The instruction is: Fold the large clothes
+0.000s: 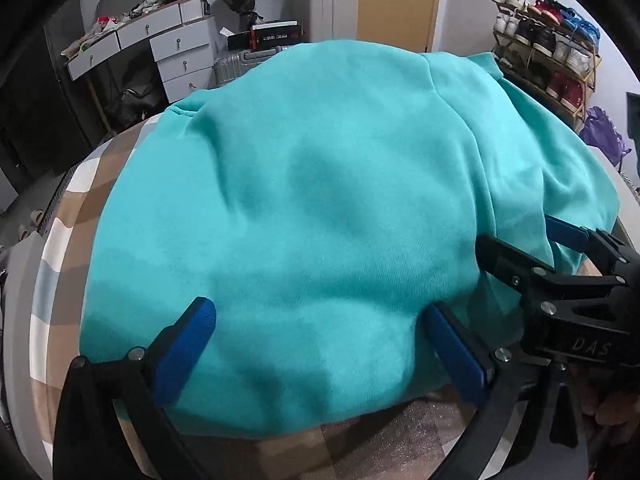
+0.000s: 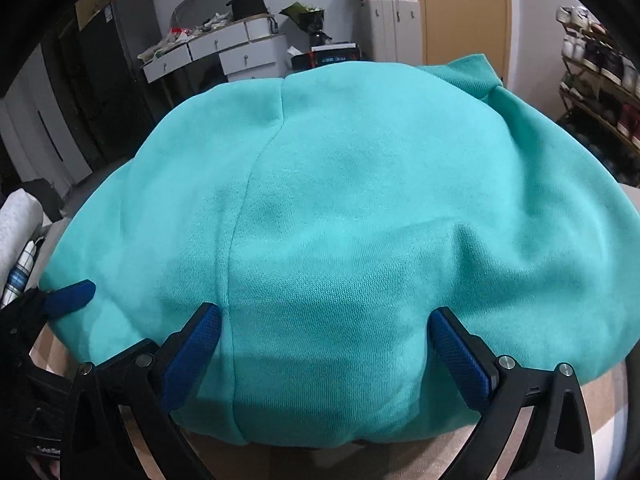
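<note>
A turquoise sweatshirt [image 1: 320,180] lies spread over the table's checked cover [image 1: 72,216] and fills most of both views. A seam runs down its front in the right wrist view [image 2: 360,200]. My left gripper [image 1: 319,307] stands open wide over the garment's near edge, its blue pads apart with flat fabric between them and not pinched. My right gripper [image 2: 325,312] is open just as wide over the near edge further right. It also shows at the right of the left wrist view [image 1: 516,230]. One blue finger [image 2: 72,296] of the left gripper shows at the left.
Behind the table stand a white desk with drawers [image 1: 176,44], a white suitcase [image 1: 328,4] and a wooden door [image 1: 400,0]. A shoe rack [image 1: 552,56] and a purple bag [image 1: 604,132] are at the right. Rolled cloth [image 2: 20,240] lies at the table's left.
</note>
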